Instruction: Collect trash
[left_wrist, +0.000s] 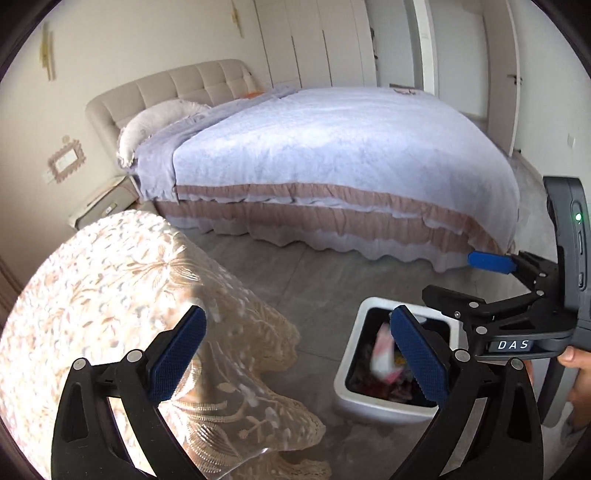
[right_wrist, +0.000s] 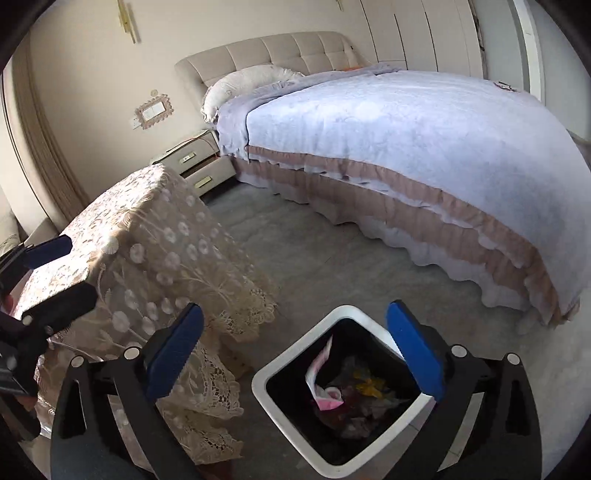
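Two grippers stand with their blue pads wide apart and nothing between them: the left gripper (left_wrist: 299, 354) near the lace-covered table (left_wrist: 96, 280), the right gripper (right_wrist: 295, 347) directly above the white bin (right_wrist: 266, 373). The task's trash (right_wrist: 343, 395), a heap of crumpled wrappers with a pink-and-white piece on top, already lies inside the black-lined bin on the floor, just right of the table and near the foot side of the bed (right_wrist: 424, 122).

Judging from that, the step in hand is the drop into the bin, and it looks finished for this piece. To do it well, the right gripper should lift straight up with pads kept apart, so that neither finger catches the liner or the bin's rim, and only then swing away. The next piece should also be released low and over the middle of the opening, since light wrappers drift.

From the right wrist, the whole bin mouth and its contents are plain, and the nightstand (right_wrist: 195, 162) beside the bed shows clearly. From the left wrist, the bin (left_wrist: 354, 354) is half hidden behind a pad and the pink piece is blurred, but this view alone shows the right gripper from outside, pads apart, with the person's hand (left_wrist: 580, 373) on it. No further litter shows on the table or floor in either view.
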